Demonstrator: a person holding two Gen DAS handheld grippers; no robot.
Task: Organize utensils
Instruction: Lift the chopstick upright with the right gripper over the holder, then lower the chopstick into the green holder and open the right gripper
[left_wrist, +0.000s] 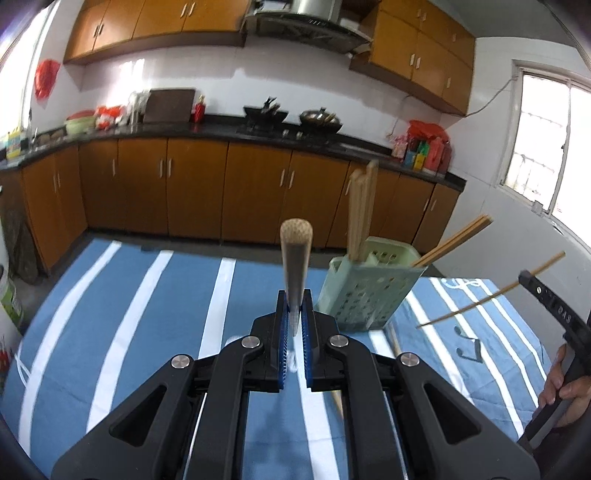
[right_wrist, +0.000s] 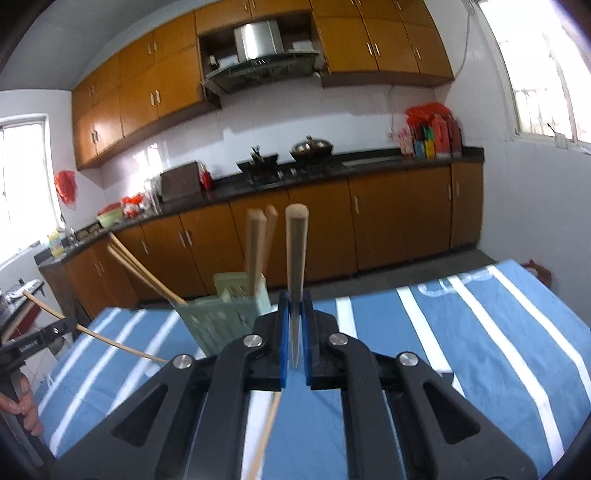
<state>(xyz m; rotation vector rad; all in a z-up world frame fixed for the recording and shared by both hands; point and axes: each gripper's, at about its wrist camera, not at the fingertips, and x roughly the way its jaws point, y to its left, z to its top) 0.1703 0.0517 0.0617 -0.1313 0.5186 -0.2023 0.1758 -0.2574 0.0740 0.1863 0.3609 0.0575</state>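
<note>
A pale green perforated utensil holder (left_wrist: 365, 291) stands on the blue striped tablecloth (left_wrist: 147, 314), with several wooden chopsticks (left_wrist: 360, 210) upright or leaning in it. My left gripper (left_wrist: 294, 314) is shut on one chopstick (left_wrist: 295, 258), held just left of the holder. My right gripper (right_wrist: 294, 321) is shut on another chopstick (right_wrist: 295, 258), just right of the holder (right_wrist: 221, 314). Each gripper shows from the side in the other's view, with its chopstick (left_wrist: 491, 295) sticking out. A loose chopstick (right_wrist: 266, 435) lies on the cloth under the right gripper.
The table (right_wrist: 480, 350) sits in a kitchen. Orange floor cabinets (left_wrist: 192, 192) and a dark counter with woks (left_wrist: 317, 118) run along the far wall. A window (left_wrist: 543, 136) is at the right. A person's hand (left_wrist: 565, 391) grips the right tool.
</note>
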